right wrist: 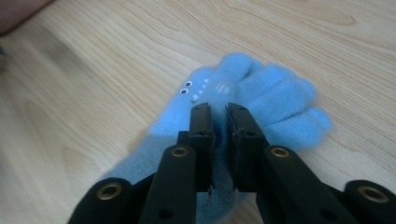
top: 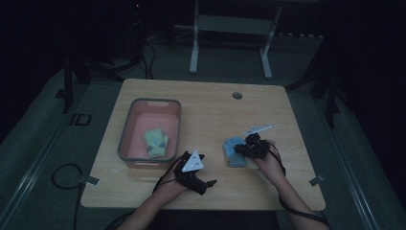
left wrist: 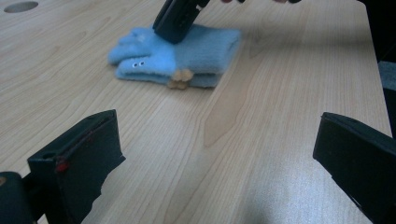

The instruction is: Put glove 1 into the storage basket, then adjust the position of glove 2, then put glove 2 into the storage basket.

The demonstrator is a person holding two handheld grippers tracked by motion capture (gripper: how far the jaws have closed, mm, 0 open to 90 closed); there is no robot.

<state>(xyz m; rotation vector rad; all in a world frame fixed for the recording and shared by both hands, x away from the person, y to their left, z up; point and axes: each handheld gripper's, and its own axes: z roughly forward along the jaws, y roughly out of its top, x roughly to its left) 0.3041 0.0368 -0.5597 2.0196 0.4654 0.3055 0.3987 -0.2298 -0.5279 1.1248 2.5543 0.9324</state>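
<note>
A dim lab or recording room: a lone wooden worktop (top: 206, 103) with a cable hole (top: 237, 95) stands on grey carpet (top: 43, 124), cables (top: 62, 175) trailing across the floor, a metal stand's legs (top: 194, 52) behind.

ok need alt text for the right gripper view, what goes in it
Two black jaws of the right gripper stand close together, with a narrow gap, over a fluffy light blue glove lying on a pale wooden table. The glove has small googly eyes and a zigzag mouth beside its spread fingers.
</note>
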